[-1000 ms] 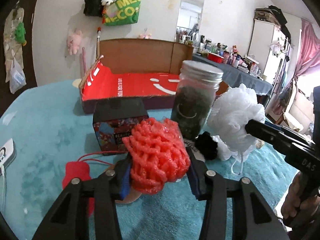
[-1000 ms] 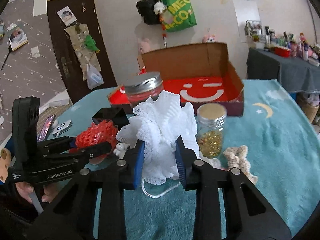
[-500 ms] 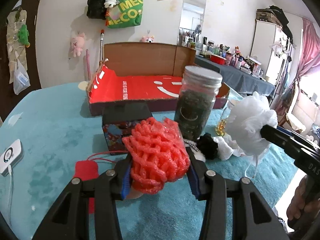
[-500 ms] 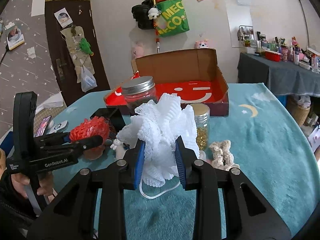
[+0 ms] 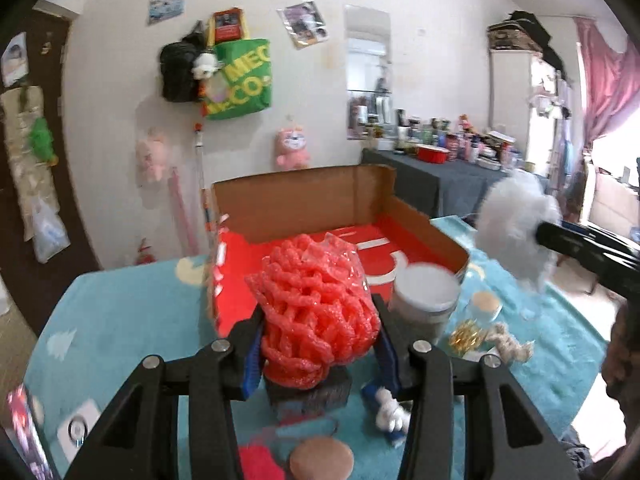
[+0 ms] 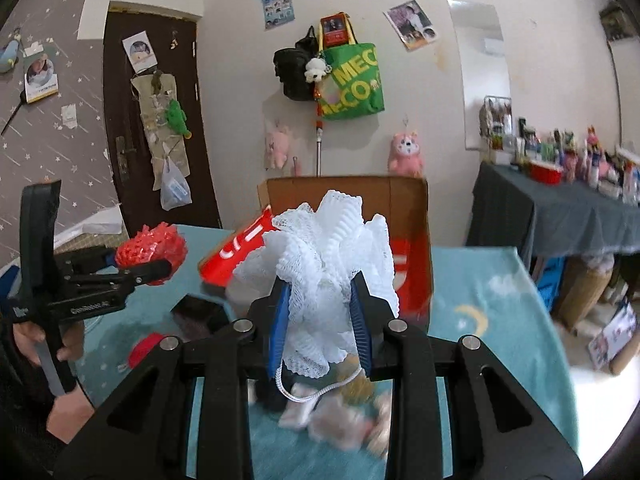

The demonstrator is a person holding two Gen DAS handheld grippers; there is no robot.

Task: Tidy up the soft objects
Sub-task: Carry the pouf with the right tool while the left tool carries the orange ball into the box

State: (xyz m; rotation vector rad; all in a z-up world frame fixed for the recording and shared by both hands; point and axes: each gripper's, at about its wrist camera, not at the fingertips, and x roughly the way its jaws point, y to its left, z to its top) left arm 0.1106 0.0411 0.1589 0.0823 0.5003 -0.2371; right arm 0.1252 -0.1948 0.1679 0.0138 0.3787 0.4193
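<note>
A red foam net ball (image 5: 316, 304) sits squeezed between the blue pads of my left gripper (image 5: 318, 346), which is shut on it and holds it above the table. My right gripper (image 6: 320, 330) is shut on a white mesh bath pouf (image 6: 324, 276), whose white cord loop hangs below the fingers. An open cardboard box with a red floor (image 5: 304, 236) stands just beyond both. Each gripper shows in the other's view: the pouf (image 5: 516, 226) at the right, the red ball (image 6: 152, 246) at the left.
On the teal cloth below lie a silver-lidded jar (image 5: 424, 300), a small jar of gold bits (image 5: 478, 318), a black box (image 6: 198, 312), a small white plush (image 5: 390, 412), a cream knitted piece (image 5: 510, 346) and a red fuzzy item (image 5: 256, 460). A phone (image 5: 76, 434) lies at the left.
Both grippers have risen with their loads. The jars and the small things on the cloth now sit lower in both views, and the open box shows more from above.
</note>
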